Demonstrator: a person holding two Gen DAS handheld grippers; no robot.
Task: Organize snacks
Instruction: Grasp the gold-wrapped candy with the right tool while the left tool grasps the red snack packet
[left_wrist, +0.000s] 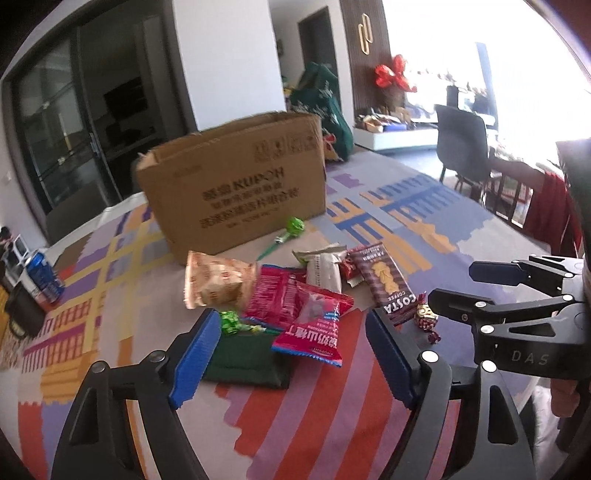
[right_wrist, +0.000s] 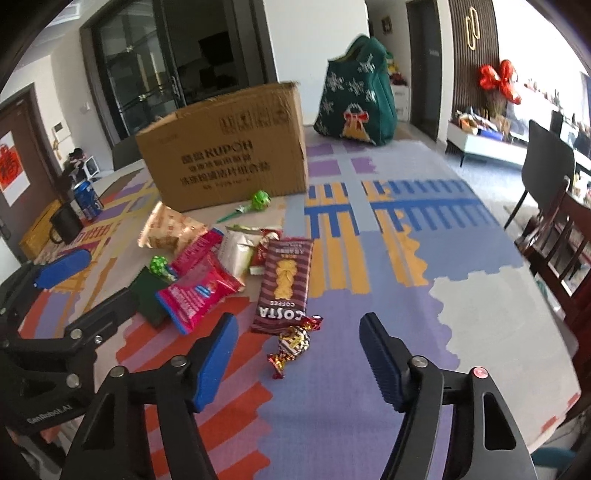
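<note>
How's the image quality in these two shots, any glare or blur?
Left wrist view: window blown out white, box print smeared by blur. Right wrist view: milder glare top right, box text soft, fisheye bends the walls.

A cardboard box (right_wrist: 225, 147) is standing on the table (right_wrist: 461, 266), toward its far side, with a fabric bag (right_wrist: 354, 99) sitting behind it to the right. A lollipop (right_wrist: 255, 203) is lying just in front of the box. Nearer, a heap of snack packets (right_wrist: 207, 273) is lying in the middle, some overlapping one another. A biscuit packet (right_wrist: 284, 284) is lying at the right edge of the heap, and a wrapped candy (right_wrist: 295, 341) is lying at its near end. To the left, a can (right_wrist: 86, 199) and a mug (right_wrist: 66, 223) are standing side by side near the table's edge. Chairs (right_wrist: 546, 162) are standing off to the right.
</note>
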